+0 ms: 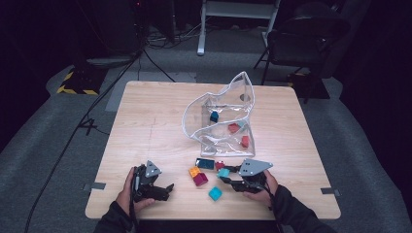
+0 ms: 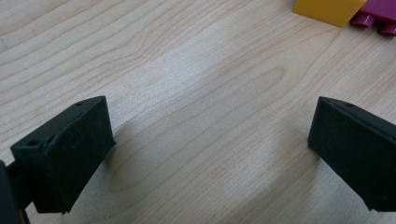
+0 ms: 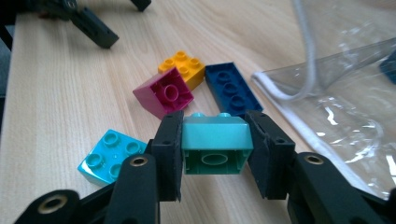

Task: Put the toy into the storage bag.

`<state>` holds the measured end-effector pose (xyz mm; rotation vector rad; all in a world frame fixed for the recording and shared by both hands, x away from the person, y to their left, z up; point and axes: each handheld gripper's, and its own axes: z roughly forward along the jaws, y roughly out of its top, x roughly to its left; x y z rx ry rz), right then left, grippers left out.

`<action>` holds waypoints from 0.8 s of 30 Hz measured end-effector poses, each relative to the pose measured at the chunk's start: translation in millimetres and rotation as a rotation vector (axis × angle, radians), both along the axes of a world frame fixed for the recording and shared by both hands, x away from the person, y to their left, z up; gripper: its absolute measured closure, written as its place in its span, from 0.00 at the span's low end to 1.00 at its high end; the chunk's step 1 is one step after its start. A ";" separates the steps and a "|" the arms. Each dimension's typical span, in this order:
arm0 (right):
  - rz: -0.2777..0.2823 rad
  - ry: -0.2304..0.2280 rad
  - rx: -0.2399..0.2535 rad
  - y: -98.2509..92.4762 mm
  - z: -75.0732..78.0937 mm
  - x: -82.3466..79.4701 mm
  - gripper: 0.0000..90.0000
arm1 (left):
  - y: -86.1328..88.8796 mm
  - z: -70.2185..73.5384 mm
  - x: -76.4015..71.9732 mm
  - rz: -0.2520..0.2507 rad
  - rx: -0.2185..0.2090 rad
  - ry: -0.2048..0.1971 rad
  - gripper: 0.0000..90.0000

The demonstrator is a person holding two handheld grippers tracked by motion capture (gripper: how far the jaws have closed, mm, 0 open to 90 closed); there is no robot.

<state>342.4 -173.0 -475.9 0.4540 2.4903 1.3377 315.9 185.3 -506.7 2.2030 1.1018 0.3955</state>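
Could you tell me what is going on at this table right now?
A person is collecting toy bricks near a clear plastic bag that already holds several. The right gripper is clamped on a teal brick. The left gripper rests open over bare table. Yellow, magenta, blue and turquoise bricks lie loose.

The yellow brick (image 2: 329,10) and magenta brick (image 2: 380,16) are cut off by the top edge.

Two black hand-held grippers (image 1: 163,190) (image 1: 228,178) with grey three-cornered plates, brass rivets; dark sleeves (image 1: 296,216).
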 end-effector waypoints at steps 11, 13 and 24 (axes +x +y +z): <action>-0.059 -0.041 0.091 -30.7 32.3 0.7 0.66 | 0.1 0.0 0.2 -0.002 -0.001 0.002 0.00; -0.070 -0.048 0.099 -34.5 35.9 1.6 0.66 | 0.0 -0.1 0.2 -0.002 -0.001 0.001 0.00; -0.126 -0.084 0.133 -44.7 54.2 6.5 0.66 | 0.0 0.0 -0.1 -0.001 0.000 -0.001 0.00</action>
